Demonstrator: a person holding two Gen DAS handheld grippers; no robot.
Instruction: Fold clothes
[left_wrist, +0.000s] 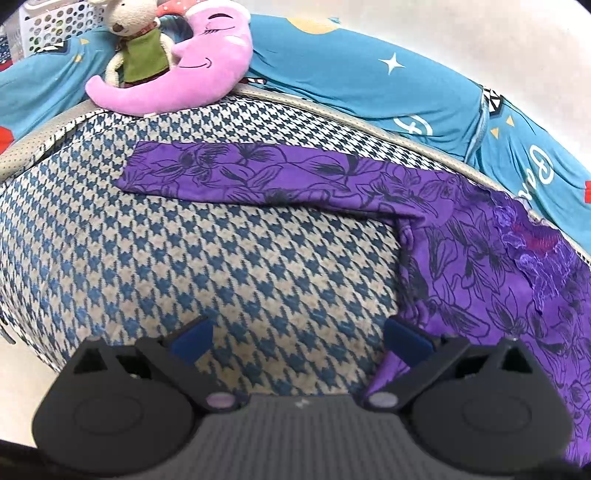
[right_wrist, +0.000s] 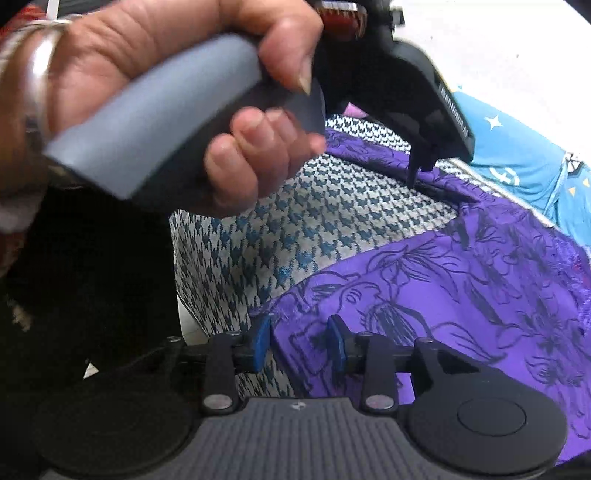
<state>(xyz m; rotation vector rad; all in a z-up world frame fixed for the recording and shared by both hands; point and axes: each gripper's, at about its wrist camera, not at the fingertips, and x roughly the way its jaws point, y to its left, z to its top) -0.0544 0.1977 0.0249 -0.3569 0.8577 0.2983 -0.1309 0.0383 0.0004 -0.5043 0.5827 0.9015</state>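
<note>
A purple floral garment (left_wrist: 498, 280) lies flat on a blue-and-white houndstooth cushion (left_wrist: 229, 266). One sleeve (left_wrist: 236, 173) stretches out to the left, and lace trim shows at the neckline on the right. My left gripper (left_wrist: 300, 340) hovers open and wide over bare cushion, its right pad at the garment's side edge. In the right wrist view the garment (right_wrist: 461, 295) fills the right side. My right gripper (right_wrist: 299, 345) stands open, with the garment's lower corner between its blue pads. A hand (right_wrist: 155, 85) holds the left gripper (right_wrist: 419, 166) above the sleeve.
A pink moon plush (left_wrist: 184, 77) and a stuffed rabbit (left_wrist: 136, 40) sit at the cushion's far edge. Teal star-print bedding (left_wrist: 369, 74) lies behind, with a white perforated basket (left_wrist: 48, 22) at top left. The cushion's near-left edge (right_wrist: 177, 266) drops to a dark area.
</note>
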